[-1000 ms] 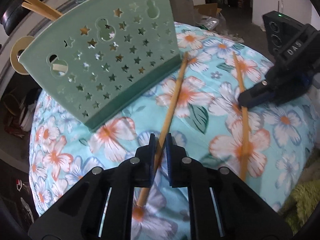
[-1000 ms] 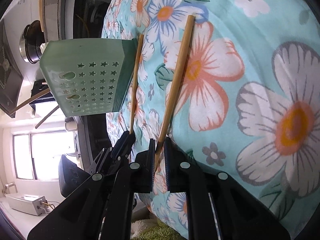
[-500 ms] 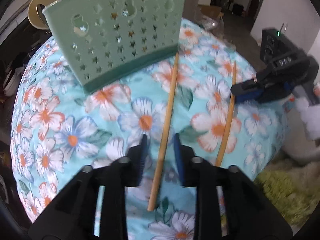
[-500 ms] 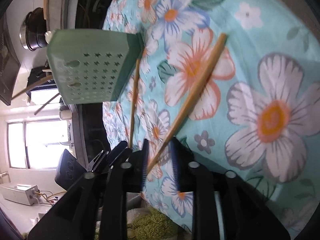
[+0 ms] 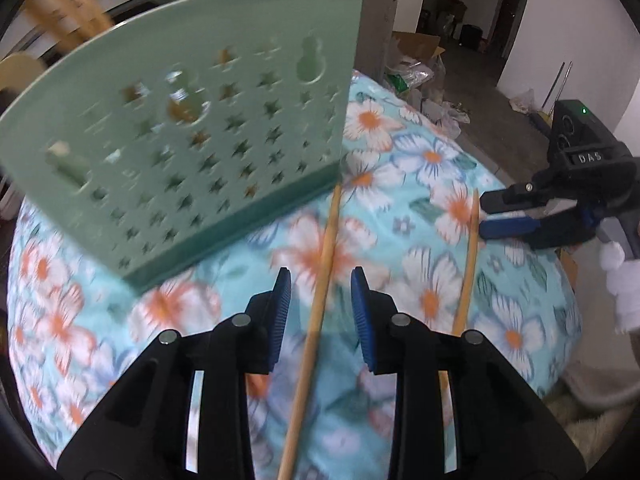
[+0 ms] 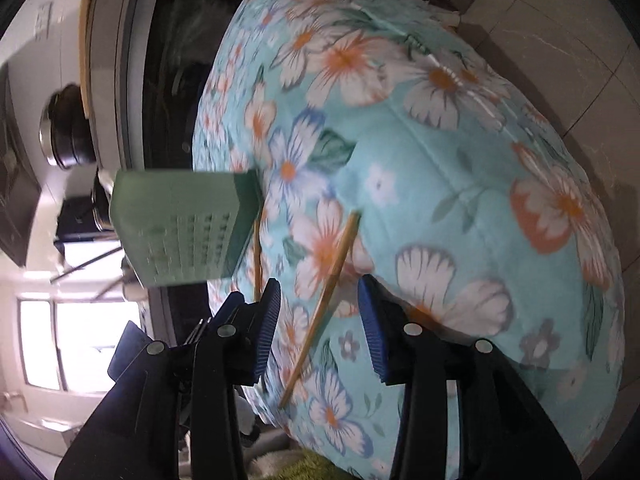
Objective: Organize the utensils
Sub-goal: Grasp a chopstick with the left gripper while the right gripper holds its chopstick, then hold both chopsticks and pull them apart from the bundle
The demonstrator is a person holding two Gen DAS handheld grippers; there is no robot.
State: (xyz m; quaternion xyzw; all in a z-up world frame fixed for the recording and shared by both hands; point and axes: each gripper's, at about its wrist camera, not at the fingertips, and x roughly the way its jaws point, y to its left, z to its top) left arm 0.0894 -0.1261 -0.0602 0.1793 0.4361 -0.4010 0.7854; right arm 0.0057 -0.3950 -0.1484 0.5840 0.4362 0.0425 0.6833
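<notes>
Left gripper (image 5: 320, 304) jaws spread wide, one chopstick (image 5: 320, 304) lying loose between them; right gripper (image 6: 318, 320) equally wide, straddling the other chopstick (image 6: 326, 294), gripping nothing.

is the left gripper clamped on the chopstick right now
No, the left gripper is open, its blue pads apart on either side of the chopstick lying on the floral cloth.

Floral tablecloth (image 5: 420, 184), cardboard box (image 5: 416, 46), pot (image 6: 64, 126).

Two thin wooden chopsticks (image 5: 324, 272) (image 5: 468, 264) lie on one floral turquoise cloth (image 5: 420, 184), beside one green perforated plastic utensil holder (image 5: 192, 128).
</notes>
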